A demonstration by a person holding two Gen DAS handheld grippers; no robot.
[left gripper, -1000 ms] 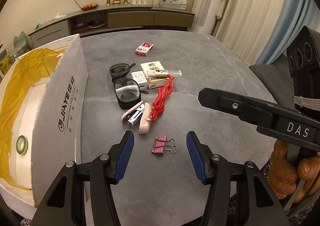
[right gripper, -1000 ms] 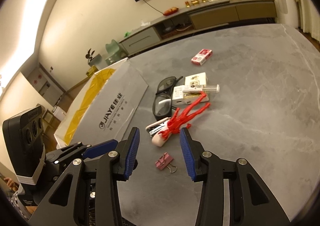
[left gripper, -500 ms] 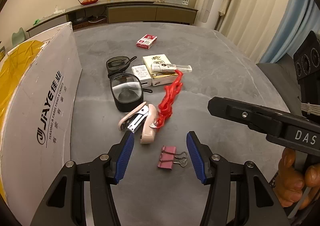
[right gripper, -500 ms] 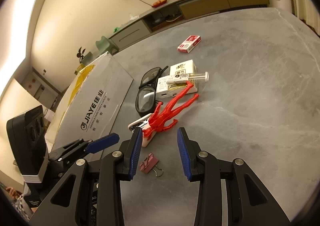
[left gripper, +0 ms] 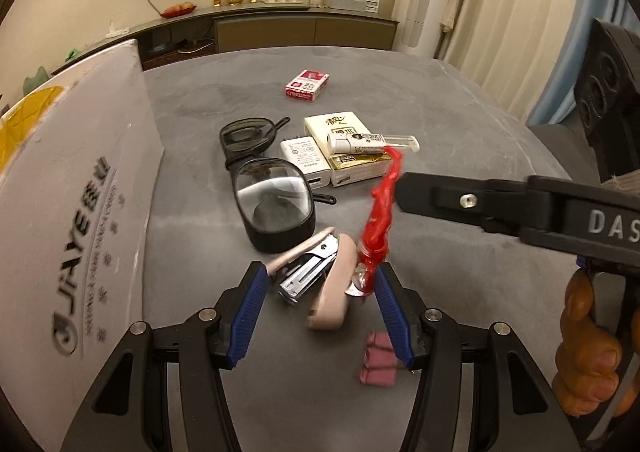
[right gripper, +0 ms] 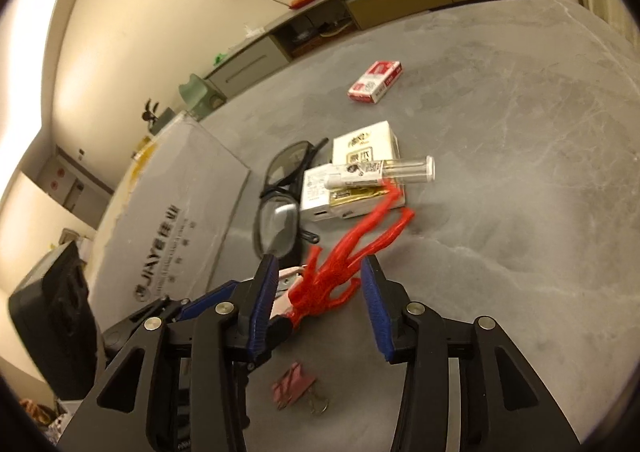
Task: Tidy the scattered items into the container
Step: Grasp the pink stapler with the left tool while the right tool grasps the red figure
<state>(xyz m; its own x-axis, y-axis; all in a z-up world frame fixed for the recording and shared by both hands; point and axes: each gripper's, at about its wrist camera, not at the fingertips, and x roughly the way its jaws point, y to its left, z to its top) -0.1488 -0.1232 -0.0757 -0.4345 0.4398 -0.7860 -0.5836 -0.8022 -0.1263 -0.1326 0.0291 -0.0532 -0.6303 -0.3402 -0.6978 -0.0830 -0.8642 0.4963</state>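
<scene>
Grey table (left gripper: pixel 440 100): left gripper (left gripper: pixel 320 308) fingers spread astride pink stapler (left gripper: pixel 332 292).

Warm, yellowish indoor light filled both views, fairly dim overall. In the right wrist view a blown-out bright band glared along the upper left wall edge. The grey bench (left gripper: pixel 440 100) carried a soft sheen and only faint, diffuse shadows under the items. The lens of the glasses (left gripper: pixel 274 200) reflected a pale streak. Fisheye distortion bowed the walls and bench rim, with black vignetting in the corners. Motion blur smeared the pink binder clip (left gripper: pixel 378 358), the carton lettering (left gripper: pixel 86 256) and the red plastic chain (right gripper: pixel 340 272).
</scene>
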